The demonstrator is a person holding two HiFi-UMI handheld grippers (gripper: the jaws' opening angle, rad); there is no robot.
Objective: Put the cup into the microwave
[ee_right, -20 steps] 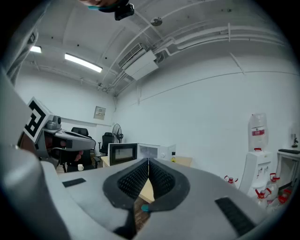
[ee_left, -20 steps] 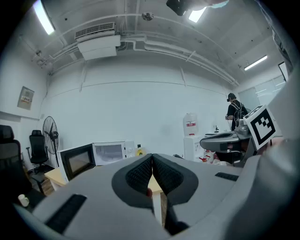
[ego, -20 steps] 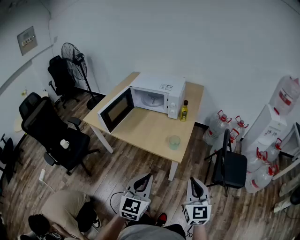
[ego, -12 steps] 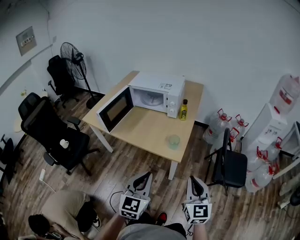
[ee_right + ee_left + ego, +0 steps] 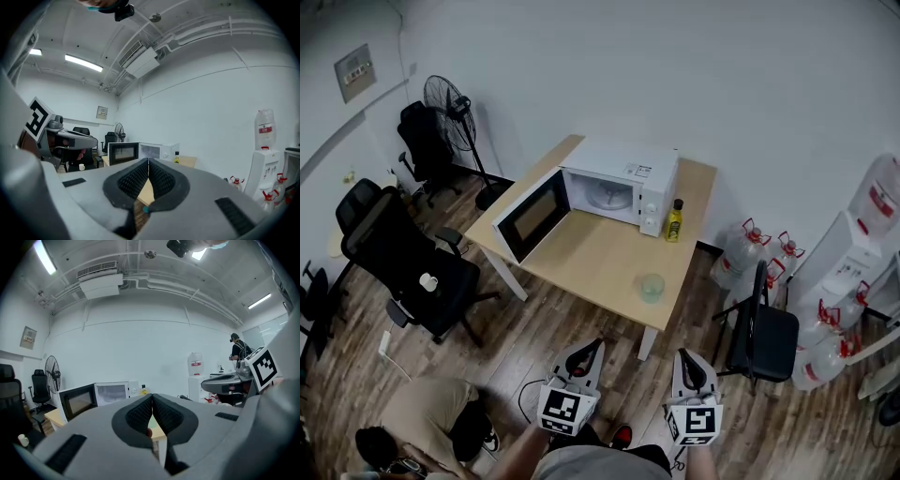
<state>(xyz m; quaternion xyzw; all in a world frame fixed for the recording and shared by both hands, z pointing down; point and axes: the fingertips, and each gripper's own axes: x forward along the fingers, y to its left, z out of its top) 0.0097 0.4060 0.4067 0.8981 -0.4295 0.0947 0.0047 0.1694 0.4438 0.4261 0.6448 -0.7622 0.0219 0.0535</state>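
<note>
A pale green translucent cup [image 5: 652, 287] stands near the front right corner of the wooden table [image 5: 591, 258]. The white microwave [image 5: 617, 190] sits at the table's back, its door [image 5: 532, 214] swung open to the left and its chamber empty. Both grippers hover over the floor in front of the table, well short of the cup. My left gripper [image 5: 585, 360] is shut with nothing in it, and so is my right gripper [image 5: 689, 367]. In the left gripper view the microwave [image 5: 111, 393] lies beyond the shut gripper [image 5: 152, 397]. The right gripper view shows the microwave [image 5: 158, 150] past its shut gripper [image 5: 148, 161].
A yellow oil bottle [image 5: 674, 221] stands right of the microwave. A black folding chair [image 5: 761, 330], water jugs [image 5: 746, 249] and a dispenser [image 5: 855, 251] crowd the right. Office chairs [image 5: 408, 270], a fan [image 5: 450, 111] and a crouching person [image 5: 422, 422] are on the left.
The table and microwave have shifted slightly down and right in the head view. Both grippers stay shut in nearly the same place.
</note>
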